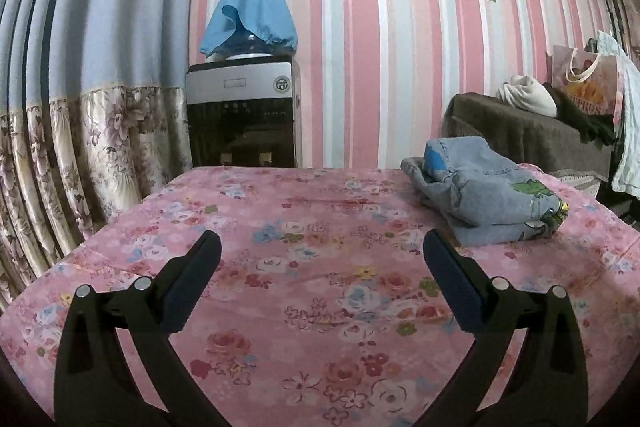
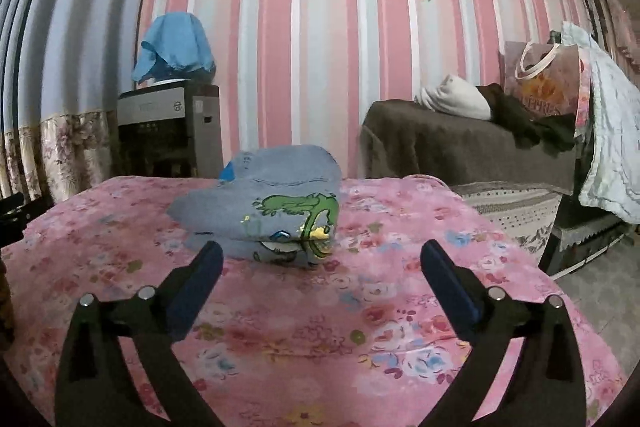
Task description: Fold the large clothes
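Note:
A folded pale-blue denim garment (image 2: 272,203) with a green cartoon print lies in a compact bundle on the pink flowered table cover (image 2: 320,327). In the right wrist view it sits just beyond my right gripper (image 2: 322,257), which is open with nothing between its fingers. In the left wrist view the same denim bundle (image 1: 484,195) lies to the right, past the right finger of my left gripper (image 1: 322,247). That gripper is open too and holds nothing, above bare flowered cover (image 1: 280,287).
A water dispenser (image 1: 244,111) under a blue cloth stands behind the table by the striped wall. A brown-covered bench (image 2: 460,143) with white and dark clothes and a gift bag (image 2: 544,83) sits back right. Flowered curtains (image 1: 80,155) hang at the left.

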A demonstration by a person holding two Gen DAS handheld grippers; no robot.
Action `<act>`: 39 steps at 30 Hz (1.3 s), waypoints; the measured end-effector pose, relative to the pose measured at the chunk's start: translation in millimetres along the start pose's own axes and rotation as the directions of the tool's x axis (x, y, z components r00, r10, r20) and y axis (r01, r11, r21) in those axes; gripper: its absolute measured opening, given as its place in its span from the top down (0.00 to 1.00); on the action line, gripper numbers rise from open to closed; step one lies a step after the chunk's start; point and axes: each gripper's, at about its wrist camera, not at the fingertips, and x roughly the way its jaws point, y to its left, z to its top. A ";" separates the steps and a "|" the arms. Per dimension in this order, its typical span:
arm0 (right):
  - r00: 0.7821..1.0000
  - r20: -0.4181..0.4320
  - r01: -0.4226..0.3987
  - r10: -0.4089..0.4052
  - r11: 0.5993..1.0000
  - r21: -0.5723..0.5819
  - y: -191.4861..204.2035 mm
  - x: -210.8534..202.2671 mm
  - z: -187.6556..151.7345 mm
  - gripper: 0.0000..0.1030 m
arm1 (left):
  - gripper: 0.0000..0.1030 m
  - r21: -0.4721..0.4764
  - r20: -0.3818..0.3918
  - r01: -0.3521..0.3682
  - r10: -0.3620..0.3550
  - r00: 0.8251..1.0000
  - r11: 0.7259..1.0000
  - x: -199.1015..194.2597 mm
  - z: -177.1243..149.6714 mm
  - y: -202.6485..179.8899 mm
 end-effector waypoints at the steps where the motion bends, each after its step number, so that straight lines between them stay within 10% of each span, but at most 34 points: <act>1: 1.000 0.002 0.005 -0.005 1.000 0.003 -1.2 -0.2 -0.1 0.04 | 0.03 0.000 0.001 0.001 -0.001 1.000 1.000 -0.8 0.8 1.1; 39: 0.999 0.033 0.020 -0.021 1.000 0.007 -1.5 -7.0 -0.6 0.04 | 0.03 0.020 0.004 0.010 -0.011 1.000 1.000 1.6 -1.6 4.5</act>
